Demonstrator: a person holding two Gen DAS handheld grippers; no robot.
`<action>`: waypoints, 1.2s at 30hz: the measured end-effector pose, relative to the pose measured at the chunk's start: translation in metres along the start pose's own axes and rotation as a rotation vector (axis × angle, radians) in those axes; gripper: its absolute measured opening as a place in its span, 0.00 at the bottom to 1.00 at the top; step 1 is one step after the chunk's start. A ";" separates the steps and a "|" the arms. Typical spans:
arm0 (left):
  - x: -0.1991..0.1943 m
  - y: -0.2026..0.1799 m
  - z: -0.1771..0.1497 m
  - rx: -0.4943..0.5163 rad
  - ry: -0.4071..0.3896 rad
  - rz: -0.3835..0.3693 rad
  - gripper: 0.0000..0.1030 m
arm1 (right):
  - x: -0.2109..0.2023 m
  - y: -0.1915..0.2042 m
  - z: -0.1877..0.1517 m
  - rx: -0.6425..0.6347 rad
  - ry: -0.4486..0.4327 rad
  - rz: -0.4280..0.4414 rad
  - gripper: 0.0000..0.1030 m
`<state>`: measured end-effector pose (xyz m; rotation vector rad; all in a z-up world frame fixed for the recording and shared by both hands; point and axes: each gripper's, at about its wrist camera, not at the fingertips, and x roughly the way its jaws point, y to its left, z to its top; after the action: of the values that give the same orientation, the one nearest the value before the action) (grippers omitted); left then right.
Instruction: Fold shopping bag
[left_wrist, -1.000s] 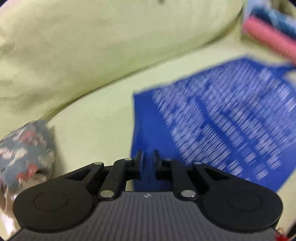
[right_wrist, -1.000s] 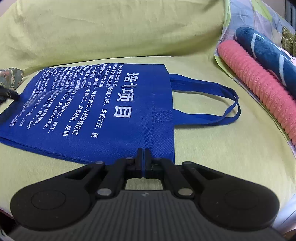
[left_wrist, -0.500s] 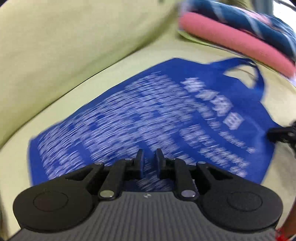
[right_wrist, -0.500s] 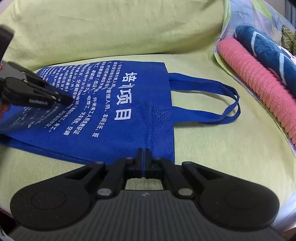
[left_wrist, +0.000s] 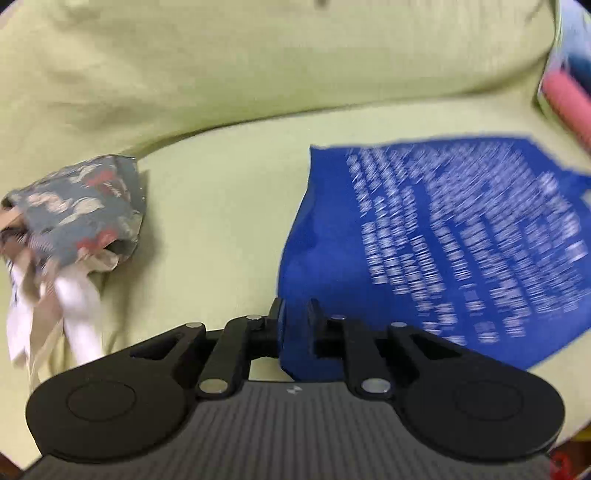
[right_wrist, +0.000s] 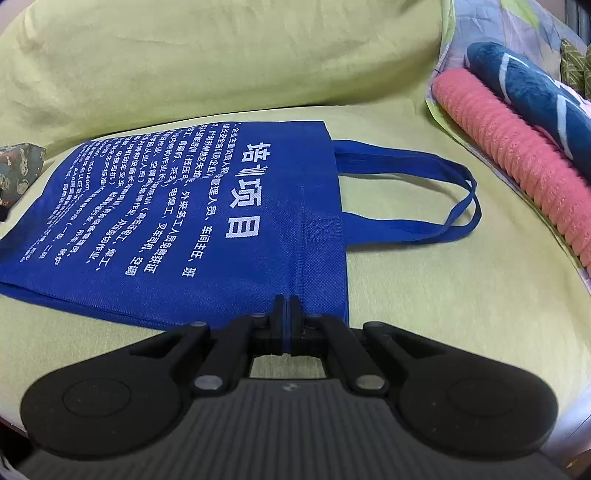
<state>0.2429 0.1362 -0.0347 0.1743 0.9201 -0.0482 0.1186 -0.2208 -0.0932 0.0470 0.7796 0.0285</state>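
Note:
A blue shopping bag (right_wrist: 184, 221) with white print lies flat on a yellow-green sofa seat (right_wrist: 443, 295), its handles (right_wrist: 443, 206) pointing right. My right gripper (right_wrist: 287, 306) is shut on the bag's near edge, just below the mouth hem. In the blurred left wrist view, the bag (left_wrist: 461, 240) fills the right side. My left gripper (left_wrist: 294, 310) sits at the bag's bottom end. Its jaws are closing with a narrow gap, and the blue edge lies between them. I see no pad pressing on the fabric.
A crumpled patterned cloth bundle (left_wrist: 81, 210) with white straps lies left of the bag, its tip (right_wrist: 18, 170) at the right wrist view's left edge. A pink ribbed roll (right_wrist: 517, 155) and a dark blue roll (right_wrist: 535, 92) lie at the right. The back cushion (left_wrist: 258, 55) rises behind.
My left gripper swung out over the bag's middle toward the handles, then came back to the bag's bottom edge. The right gripper and the bag's near corner stayed put.

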 end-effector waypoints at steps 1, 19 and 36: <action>-0.010 -0.002 -0.003 -0.008 -0.010 0.002 0.17 | 0.000 0.000 0.000 0.003 0.001 0.001 0.00; -0.062 -0.058 -0.053 -0.018 -0.038 -0.083 0.29 | -0.001 -0.001 0.001 0.015 0.007 0.002 0.00; -0.047 -0.088 0.003 0.382 -0.256 -0.258 0.75 | -0.003 -0.008 -0.004 0.030 -0.021 0.038 0.00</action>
<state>0.2064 0.0477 -0.0073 0.3940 0.6656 -0.4773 0.1138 -0.2290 -0.0941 0.0904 0.7580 0.0528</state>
